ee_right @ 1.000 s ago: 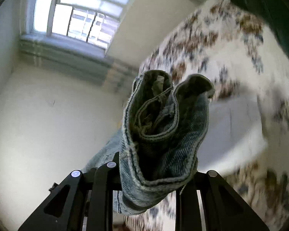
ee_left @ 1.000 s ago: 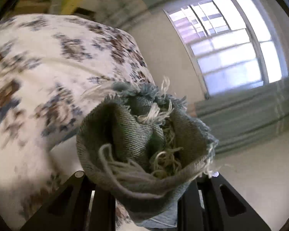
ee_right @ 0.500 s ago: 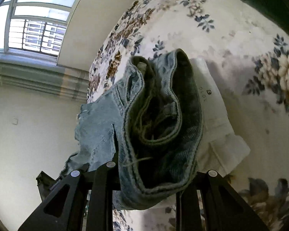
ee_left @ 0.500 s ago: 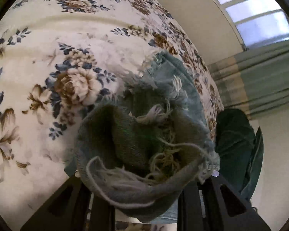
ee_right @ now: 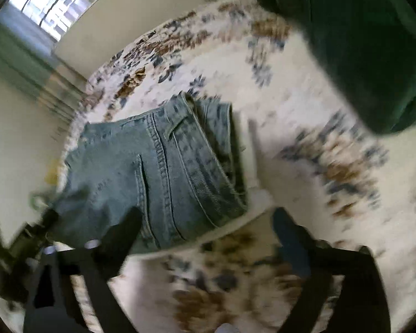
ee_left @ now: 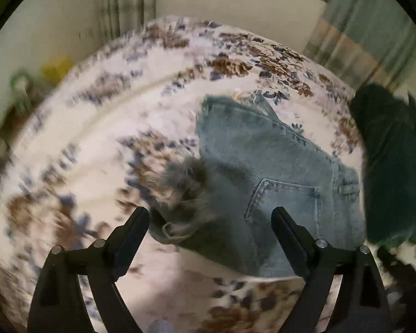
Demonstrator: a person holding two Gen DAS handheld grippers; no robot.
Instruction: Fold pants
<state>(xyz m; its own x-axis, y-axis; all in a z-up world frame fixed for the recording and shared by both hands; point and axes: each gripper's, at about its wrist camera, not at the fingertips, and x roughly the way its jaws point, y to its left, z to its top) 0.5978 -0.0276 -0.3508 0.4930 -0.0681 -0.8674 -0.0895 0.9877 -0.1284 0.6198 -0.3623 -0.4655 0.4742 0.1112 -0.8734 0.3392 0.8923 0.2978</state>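
Light blue jeans (ee_left: 277, 172) lie folded on the floral bedspread (ee_left: 83, 152), back pocket up, with the frayed hems near the left finger. My left gripper (ee_left: 210, 213) is open and empty just above them. In the right wrist view the jeans (ee_right: 158, 172) lie with the waistband toward the right, resting on a white folded garment (ee_right: 249, 155). My right gripper (ee_right: 205, 219) is open and empty above the waistband edge. The view is blurred by motion.
A dark green garment (ee_left: 391, 166) lies on the bed to the right of the jeans; it also shows in the right wrist view (ee_right: 360, 41). Curtains (ee_left: 355, 27) and a window (ee_right: 55, 2) are behind the bed.
Both grippers have opened and let go of the jeans, which now lie on the bed. Both grippers have pulled back from the cloth.
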